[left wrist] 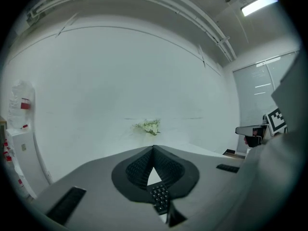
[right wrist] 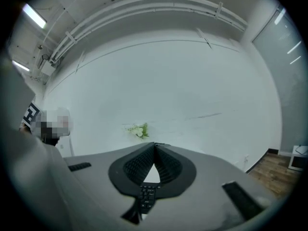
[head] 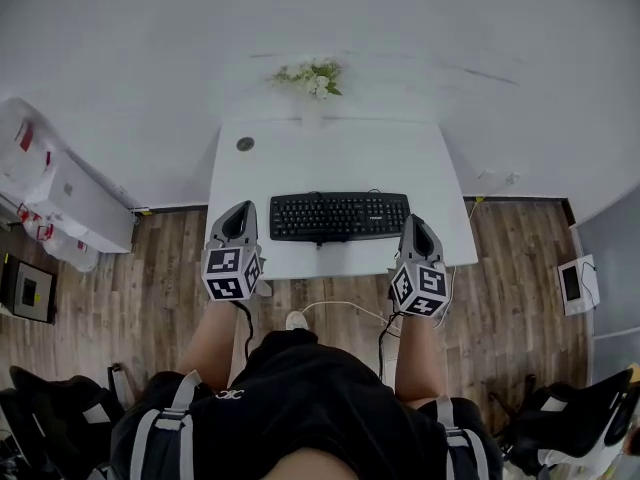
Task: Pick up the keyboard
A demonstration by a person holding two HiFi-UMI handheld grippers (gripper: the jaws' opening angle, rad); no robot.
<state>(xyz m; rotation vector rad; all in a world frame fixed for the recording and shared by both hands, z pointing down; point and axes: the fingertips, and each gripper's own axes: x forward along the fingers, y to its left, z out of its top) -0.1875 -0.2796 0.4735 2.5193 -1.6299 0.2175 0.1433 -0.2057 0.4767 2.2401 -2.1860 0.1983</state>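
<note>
While you stand at the near edge of the white table (head: pixel 330 158), the black keyboard (head: pixel 339 216) lies flat on it, close to your side and roughly midway across, with its long side along the front edge. Your left gripper (head: pixel 240 210) is over the table's front left part, just beside the keyboard's left end and apart from it; your right gripper (head: pixel 413 222) is at the keyboard's right end, so close that you cannot tell from above whether it touches. Both point away from you, toward the wall (head: pixel 330 18).

In the left gripper view, the left gripper (left wrist: pixel 154 150) has its claw pressed together at the tips with nothing caught in it; a strip of the keyboard (left wrist: pixel 160 198) shows through the opening behind the tips, lower down and not gripped. The right gripper view gives the same reading; the right gripper (right wrist: pixel 154 146) has its claw together and empty, with keyboard keys (right wrist: pixel 146 196) visible below.

A small bunch of pale flowers (head: pixel 312 76) stands at the table's far edge against the wall; a dark round fitting (head: pixel 245 144) sits near the far left corner; wooden floor (head: pixel 160 268) shows on either side.
</note>
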